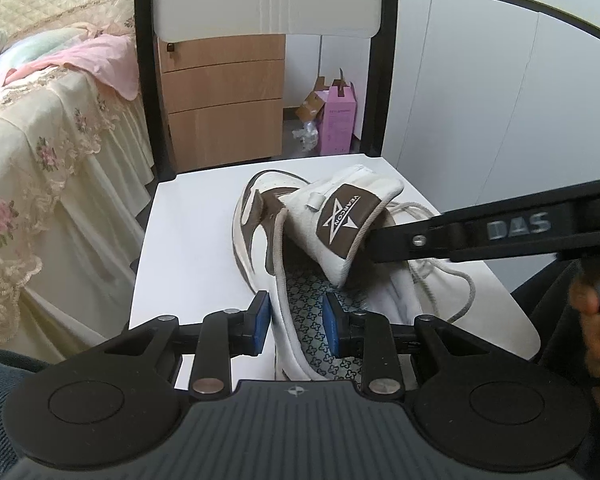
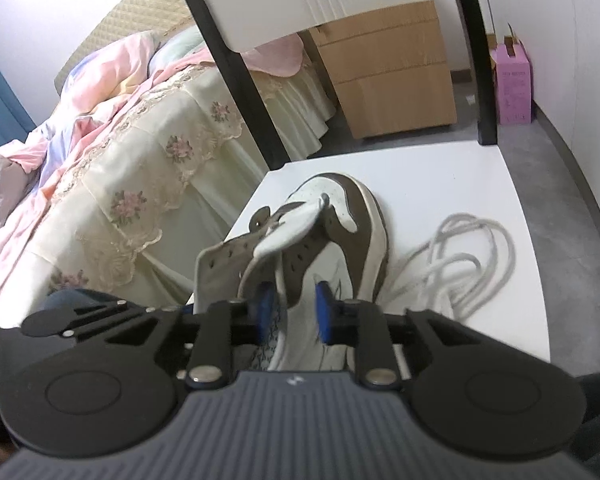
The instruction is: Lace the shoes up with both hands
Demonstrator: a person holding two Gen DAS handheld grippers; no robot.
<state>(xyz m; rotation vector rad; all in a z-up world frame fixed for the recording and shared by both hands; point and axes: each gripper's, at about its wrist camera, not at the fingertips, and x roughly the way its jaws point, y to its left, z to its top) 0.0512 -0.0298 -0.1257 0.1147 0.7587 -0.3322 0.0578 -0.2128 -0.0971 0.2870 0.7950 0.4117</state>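
Shoe (image 1: 268, 240), brown and white with no lace threaded, lies on the white seat of a chair (image 1: 188, 232), which serves as the surface here. Its long axis runs straight away from the left tongs (image 1: 296, 318): heel end at the tongs, toe pointing off toward the chair back. The left tongs are clenched on the shoe's left collar wall, one blue pad outside it and one inside over the patterned insole. The right tongs (image 2: 291, 312) straddle the opposite side wall near the heel; whether their pads press on it I cannot tell, though they look close to it. In the left view one right finger reaches in from the right and sits against the raised tongue (image 1: 352, 216), which is flipped up and forward. The lace (image 2: 468, 256) lies loose in a coil on the seat, just to the right of the right tongs and beside the shoe, touched by neither. My judgement is that the right hand is the nearer one to fetch it, while the left steadies the shoe; the lace end must then travel forward to the eyelets nearest the toe
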